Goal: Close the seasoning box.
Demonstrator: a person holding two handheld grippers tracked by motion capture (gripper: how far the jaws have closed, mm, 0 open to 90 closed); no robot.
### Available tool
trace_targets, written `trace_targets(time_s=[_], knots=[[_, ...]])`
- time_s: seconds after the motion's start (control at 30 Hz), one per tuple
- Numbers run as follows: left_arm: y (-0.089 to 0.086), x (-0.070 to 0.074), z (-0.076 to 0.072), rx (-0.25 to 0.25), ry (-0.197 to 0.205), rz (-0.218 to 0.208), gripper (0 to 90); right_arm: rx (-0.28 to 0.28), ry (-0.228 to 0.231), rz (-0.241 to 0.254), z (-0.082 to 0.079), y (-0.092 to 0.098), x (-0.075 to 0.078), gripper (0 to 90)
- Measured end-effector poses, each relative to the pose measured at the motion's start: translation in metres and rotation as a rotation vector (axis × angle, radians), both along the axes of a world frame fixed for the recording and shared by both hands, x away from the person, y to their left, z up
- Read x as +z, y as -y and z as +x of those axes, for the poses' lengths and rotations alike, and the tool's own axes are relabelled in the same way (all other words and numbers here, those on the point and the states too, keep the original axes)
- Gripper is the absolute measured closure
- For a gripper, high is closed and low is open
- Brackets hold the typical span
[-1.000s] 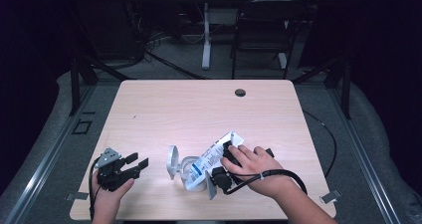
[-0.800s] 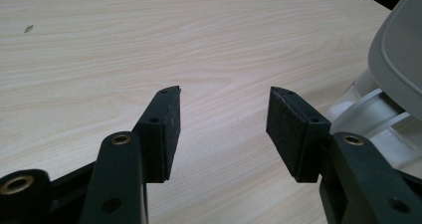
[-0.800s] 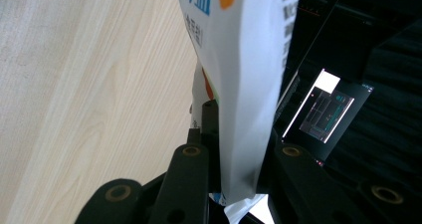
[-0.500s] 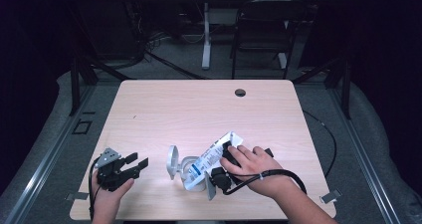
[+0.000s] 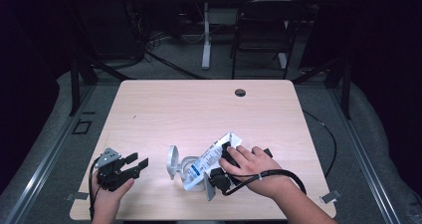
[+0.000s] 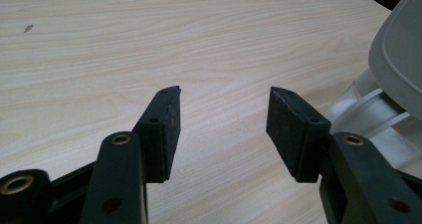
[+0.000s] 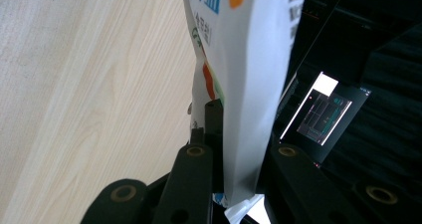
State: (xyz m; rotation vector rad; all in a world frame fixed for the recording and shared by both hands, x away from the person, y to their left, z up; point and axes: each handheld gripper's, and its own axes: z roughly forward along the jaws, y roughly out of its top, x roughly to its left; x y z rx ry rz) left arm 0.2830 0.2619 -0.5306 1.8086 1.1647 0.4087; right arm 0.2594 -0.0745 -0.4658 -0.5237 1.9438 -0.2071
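White packet (image 5: 211,159) pinched in right gripper (image 7: 234,149) jaws above open container (image 5: 186,168); left gripper (image 6: 224,114) jaws spread.

Beyond the wooden table (image 5: 164,109) (small round hole (image 5: 240,92) near its far edge): a dark chair (image 5: 259,35), a white post (image 5: 205,35), floor cables (image 5: 149,55).

two grippers (image 5: 134,165) (image 5: 219,162), one printed pouch (image 5: 211,159), one white container (image 5: 186,167), one table (image 5: 199,109)
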Motion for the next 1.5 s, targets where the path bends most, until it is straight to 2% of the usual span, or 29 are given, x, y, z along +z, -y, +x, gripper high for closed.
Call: trace_targets(time_s=[0.3, 0.37, 0.4, 0.47, 0.57, 0.77, 0.8, 1.5], knots=[[0.0004, -0.0001, 0.0, 0.0, 0.001, 0.001, 47.8, 0.006, 0.01, -0.021, -0.0005, 0.0002, 0.0011, 84.6], [0.0004, -0.0001, 0.0, 0.0, 0.001, 0.001, 47.8, 0.015, -0.004, 0.0, 0.0006, 0.0013, -0.0002, 84.6], [0.0004, -0.0001, 0.0, 0.0, 0.001, 0.001, 47.8, 0.004, 0.013, -0.029, -0.001, -0.0003, 0.0019, 84.6], [0.0004, -0.0002, 0.0, 0.0, 0.001, 0.001, 47.8, 0.014, 0.003, -0.012, 0.0001, 0.0008, 0.0006, 84.6], [0.0004, -0.0002, 0.0001, 0.0, 0.0, 0.001, 47.8, 0.018, 0.009, -0.013, 0.0, 0.0006, 0.001, 84.7], [0.0006, -0.0014, 0.0004, 0.007, 0.006, -0.003, 47.8, 0.016, 0.02, -0.032, -0.0011, -0.0002, 0.0019, 84.7], [-0.0001, -0.0006, 0.0003, -0.001, -0.003, 0.0, 47.8, 0.017, 0.021, -0.033, -0.0011, -0.0002, 0.0019, 84.7], [0.0, 0.0004, -0.0002, 0.001, 0.001, -0.001, 47.8, 0.023, 0.033, -0.048, -0.0032, -0.0011, 0.0043, 86.0]])
